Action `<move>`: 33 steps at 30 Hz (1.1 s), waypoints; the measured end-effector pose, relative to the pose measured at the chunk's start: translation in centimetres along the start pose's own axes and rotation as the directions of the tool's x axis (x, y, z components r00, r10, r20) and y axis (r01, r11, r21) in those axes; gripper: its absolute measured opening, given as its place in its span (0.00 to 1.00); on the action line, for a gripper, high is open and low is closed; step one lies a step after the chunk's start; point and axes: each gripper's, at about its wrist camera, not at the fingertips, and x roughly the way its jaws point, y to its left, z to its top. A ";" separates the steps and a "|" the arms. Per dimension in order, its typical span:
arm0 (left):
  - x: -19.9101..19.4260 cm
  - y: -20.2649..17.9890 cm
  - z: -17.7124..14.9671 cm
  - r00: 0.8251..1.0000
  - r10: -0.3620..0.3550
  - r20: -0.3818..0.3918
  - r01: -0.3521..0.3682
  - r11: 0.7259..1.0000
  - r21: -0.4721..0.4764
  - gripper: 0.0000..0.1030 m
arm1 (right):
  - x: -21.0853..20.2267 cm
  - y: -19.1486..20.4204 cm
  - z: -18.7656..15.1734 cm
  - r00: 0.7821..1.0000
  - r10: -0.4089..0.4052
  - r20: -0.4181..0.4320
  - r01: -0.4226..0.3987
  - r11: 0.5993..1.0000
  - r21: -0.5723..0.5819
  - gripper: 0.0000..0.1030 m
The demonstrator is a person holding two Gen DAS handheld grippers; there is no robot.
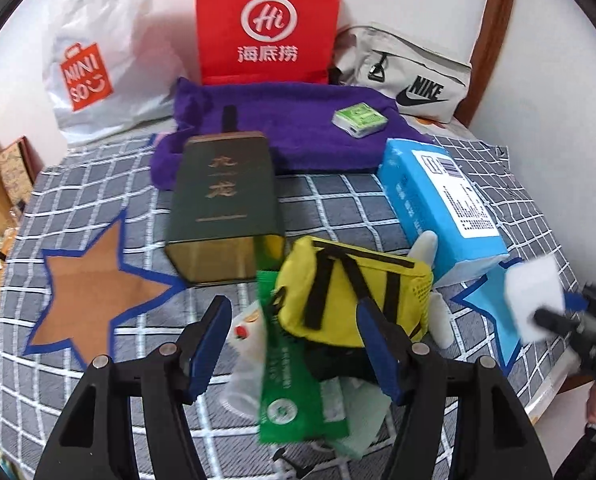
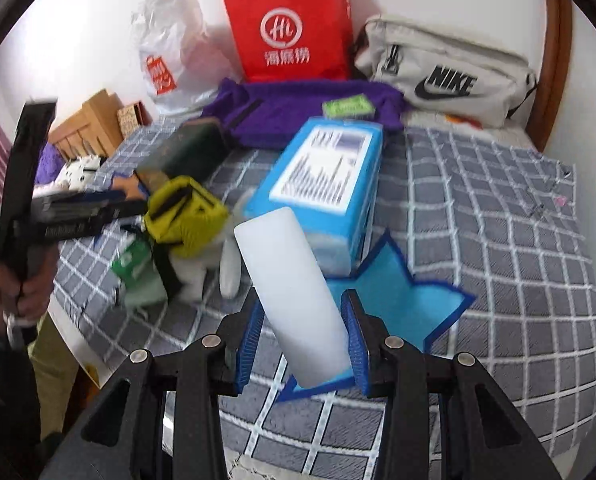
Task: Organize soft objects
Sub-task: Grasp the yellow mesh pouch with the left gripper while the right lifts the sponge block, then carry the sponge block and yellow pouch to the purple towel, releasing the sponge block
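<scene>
R hand-held gripper (image 2: 304,344) clamps white foam block (image 2: 293,300); L hand-held gripper (image 1: 293,344) wide over yellow pouch (image 1: 354,292), contents prob unseen

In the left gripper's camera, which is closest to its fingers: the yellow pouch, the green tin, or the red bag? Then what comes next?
1. Yellow pouch: just ahead of the left gripper.
2. Green tin: further back, left of the middle.
3. Red bag: farthest, standing against the wall.

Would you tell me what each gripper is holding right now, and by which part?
The right gripper holds the white foam block near its lower end, pads on its two long sides. The left gripper holds nothing, open above the yellow pouch.
</scene>
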 end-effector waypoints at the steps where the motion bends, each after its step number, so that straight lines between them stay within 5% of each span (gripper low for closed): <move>1: 0.2 -0.1 0.0 1.000 -0.003 -0.001 0.003 1.000 0.001 0.61 | 0.5 -0.1 -0.4 1.000 -0.002 -0.014 0.002 1.000 -0.001 0.38; 7: 1.6 -1.0 0.5 1.000 -0.005 -0.002 0.006 1.000 0.021 0.58 | 3.0 -0.4 -1.4 0.998 -0.008 -0.068 0.008 1.000 -0.002 0.38; 12: 2.7 -0.7 0.6 1.000 0.008 -0.013 -0.008 1.000 0.008 0.31 | 3.1 -0.6 -1.4 0.999 -0.005 -0.052 0.004 1.000 -0.005 0.39; 18: 2.8 -0.3 1.1 1.000 -0.029 0.000 0.029 1.000 -0.008 0.13 | 3.4 -1.2 -1.0 0.999 0.006 -0.048 -0.005 1.000 0.019 0.39; 33: -0.5 -0.4 0.8 0.998 -0.060 0.014 0.060 0.998 -0.026 0.11 | 2.7 -1.3 -0.5 0.999 0.039 -0.034 -0.037 0.999 0.032 0.36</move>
